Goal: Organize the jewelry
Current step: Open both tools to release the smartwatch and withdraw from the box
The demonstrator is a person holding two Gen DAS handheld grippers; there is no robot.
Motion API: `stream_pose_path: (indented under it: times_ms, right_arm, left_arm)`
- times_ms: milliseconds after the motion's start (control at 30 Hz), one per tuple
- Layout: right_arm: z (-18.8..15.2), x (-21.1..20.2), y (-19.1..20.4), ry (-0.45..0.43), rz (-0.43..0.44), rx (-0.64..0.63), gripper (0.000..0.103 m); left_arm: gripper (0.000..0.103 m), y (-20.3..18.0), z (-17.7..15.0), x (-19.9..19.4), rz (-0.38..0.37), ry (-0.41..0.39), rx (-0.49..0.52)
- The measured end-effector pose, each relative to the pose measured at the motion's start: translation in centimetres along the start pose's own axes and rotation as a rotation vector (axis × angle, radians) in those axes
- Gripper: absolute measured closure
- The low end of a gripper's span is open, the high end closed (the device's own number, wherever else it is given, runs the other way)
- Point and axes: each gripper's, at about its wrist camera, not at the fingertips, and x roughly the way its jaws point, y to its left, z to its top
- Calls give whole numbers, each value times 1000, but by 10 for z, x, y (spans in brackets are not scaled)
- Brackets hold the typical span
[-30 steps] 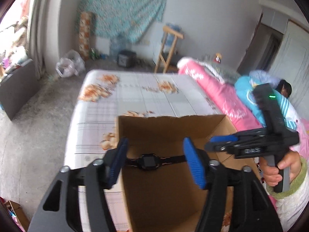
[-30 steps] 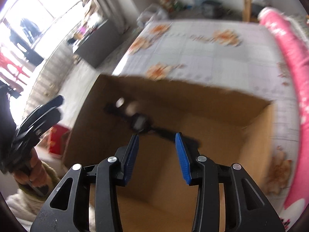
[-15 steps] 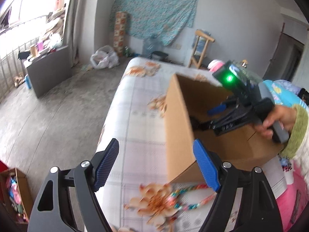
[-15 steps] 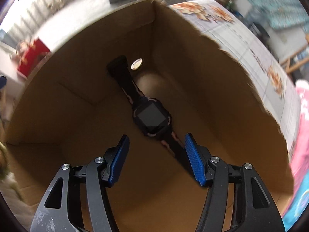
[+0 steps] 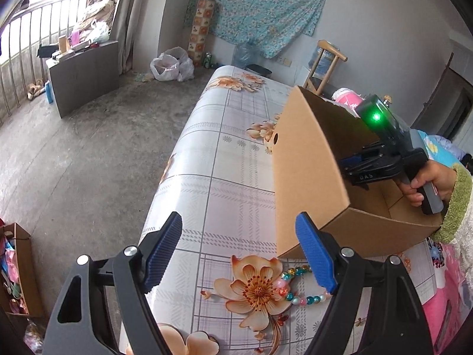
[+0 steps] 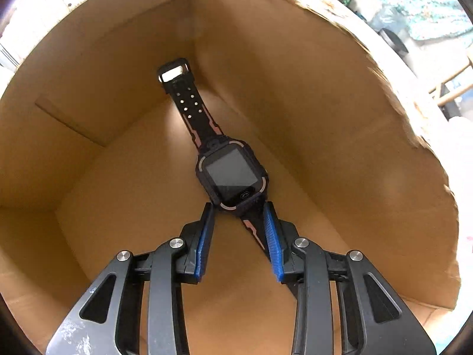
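Straddling one watch (image 6: 230, 174) in one box (image 6: 340, 118), right tongs (image 6: 239, 210) gape; left tongs (image 5: 238, 254) gape empty above one bracelet (image 5: 298, 293).

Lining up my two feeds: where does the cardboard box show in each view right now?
Left wrist: cardboard box sits right of centre on the flowered tablecloth, right gripper reaching inside.
Right wrist: its walls fill the frame, black watch on the floor.
Shared landmark: the teal wall cloth.
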Motion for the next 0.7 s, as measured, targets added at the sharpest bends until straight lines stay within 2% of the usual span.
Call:
stream_pose_path:
  times_ms: [267,367,500,700]
  right_arm:
    - [7,-7,-1,23,-104,-54,73]
    - [7,-21,5,-12,-102,-52,62]
    - [5,-64,14,-105,-103,-38,53]
    - [-35,-153,27,-342,-51,72,30]
  left_arm:
    - [26,4,-5,-2,-5,2,-4]
    - [25,3,-5,-1,-11,3,1]
    - [24,-2,-8,0,-6,10,32]
    - [18,-18,-20,-9,7,-4,122]
